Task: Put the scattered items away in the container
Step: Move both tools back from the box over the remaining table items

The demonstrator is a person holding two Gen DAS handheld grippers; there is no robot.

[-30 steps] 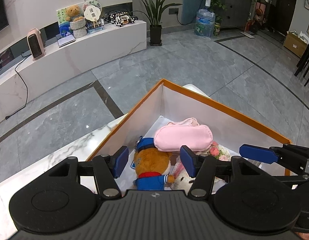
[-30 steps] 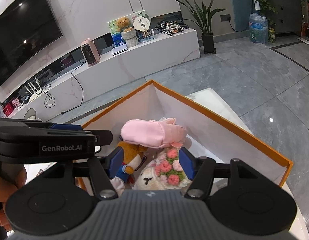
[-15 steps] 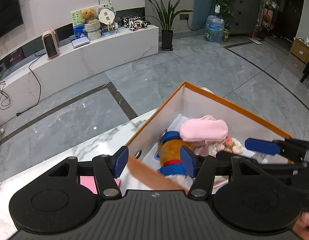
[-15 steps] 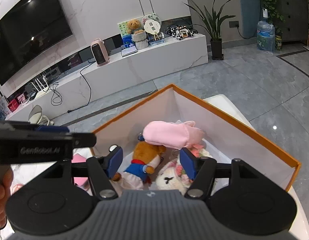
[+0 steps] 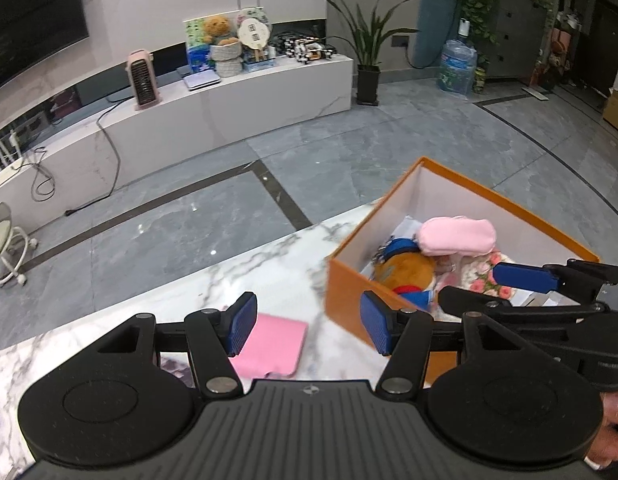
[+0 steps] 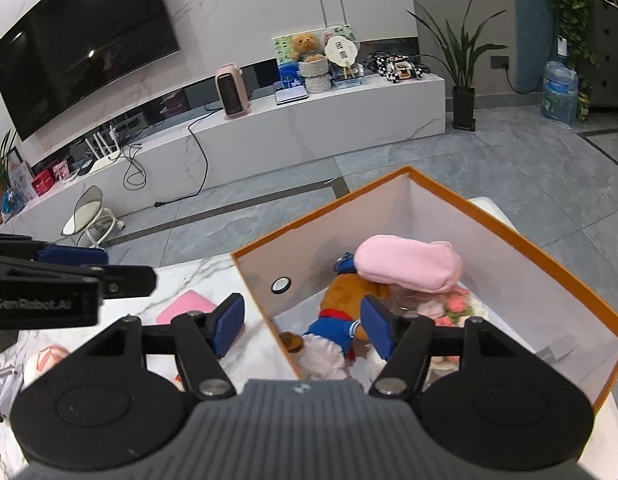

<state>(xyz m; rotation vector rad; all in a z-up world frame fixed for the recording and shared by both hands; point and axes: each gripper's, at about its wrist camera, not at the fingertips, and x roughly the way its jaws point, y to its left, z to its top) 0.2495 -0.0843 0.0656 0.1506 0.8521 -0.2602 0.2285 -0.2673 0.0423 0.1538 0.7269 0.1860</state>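
Note:
An orange box [image 5: 509,202] [image 6: 521,240] with white inner walls stands on the marble table [image 5: 269,272]. Inside lie a pink pouch [image 5: 457,236] [image 6: 409,264], a brown plush bear in blue [image 5: 405,270] [image 6: 349,300] and a floral plush [image 5: 485,276] [image 6: 455,306]. A pink notebook [image 5: 269,346] [image 6: 185,306] lies flat on the table left of the box. My left gripper [image 5: 309,330] hangs open and empty above the table between notebook and box. My right gripper [image 6: 303,326] is open and empty, straddling the box's near-left wall.
A small pink-and-white item [image 6: 45,362] and a dark object [image 5: 173,366] lie on the table at the near left. Beyond the table are grey floor tiles, a white stool [image 6: 89,216], and a long white TV bench [image 6: 309,128] with a pink heater.
Both grippers have drawn back and leftward from above the box. The left one now hangs over the table, with the pink notebook newly in sight; the box sits further right in both views.

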